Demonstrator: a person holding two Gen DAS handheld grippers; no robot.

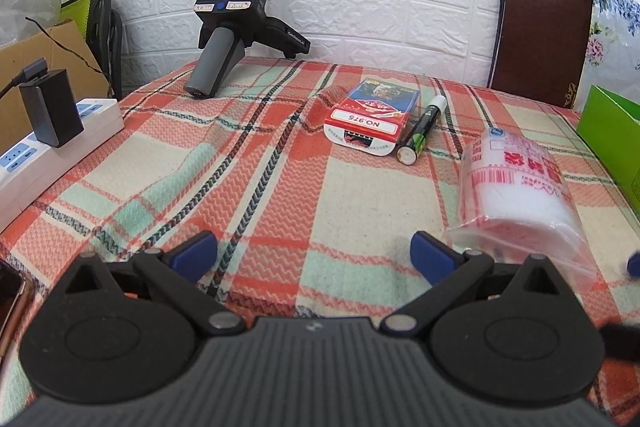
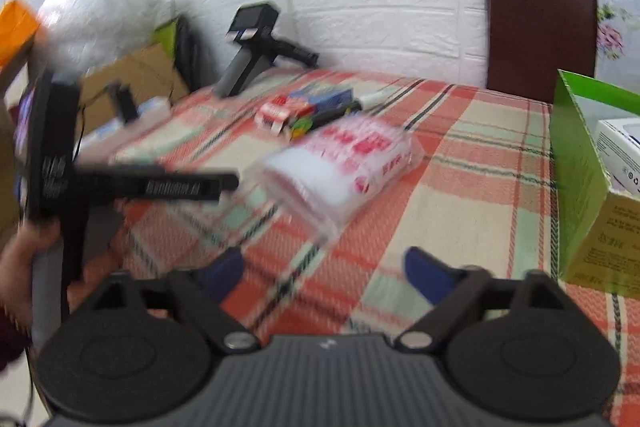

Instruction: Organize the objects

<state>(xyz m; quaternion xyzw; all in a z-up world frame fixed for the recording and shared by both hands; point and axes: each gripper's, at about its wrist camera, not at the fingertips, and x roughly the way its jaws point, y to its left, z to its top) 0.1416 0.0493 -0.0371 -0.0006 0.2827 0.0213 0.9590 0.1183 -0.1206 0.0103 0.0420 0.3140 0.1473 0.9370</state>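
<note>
A red-printed clear plastic pack [image 1: 520,187] lies on the plaid cloth, just ahead and right of my left gripper [image 1: 314,257], which is open and empty. A card box [image 1: 370,117] and a black-green marker [image 1: 422,131] lie side by side farther back. My right gripper [image 2: 326,269] is open and empty over the cloth; the pack [image 2: 344,163] lies ahead of it, the card box [image 2: 304,105] and marker [image 2: 332,115] behind it. A green box [image 2: 588,179] stands open at the right, with a white box [image 2: 620,147] inside. The right wrist view is blurred.
A spare handheld gripper [image 1: 232,27] lies at the table's back by the brick wall. A power strip with a black charger [image 1: 50,131] sits at the left edge. A brown chair back [image 1: 540,27] stands behind the table. The left gripper [image 2: 132,183] shows at the left of the right view.
</note>
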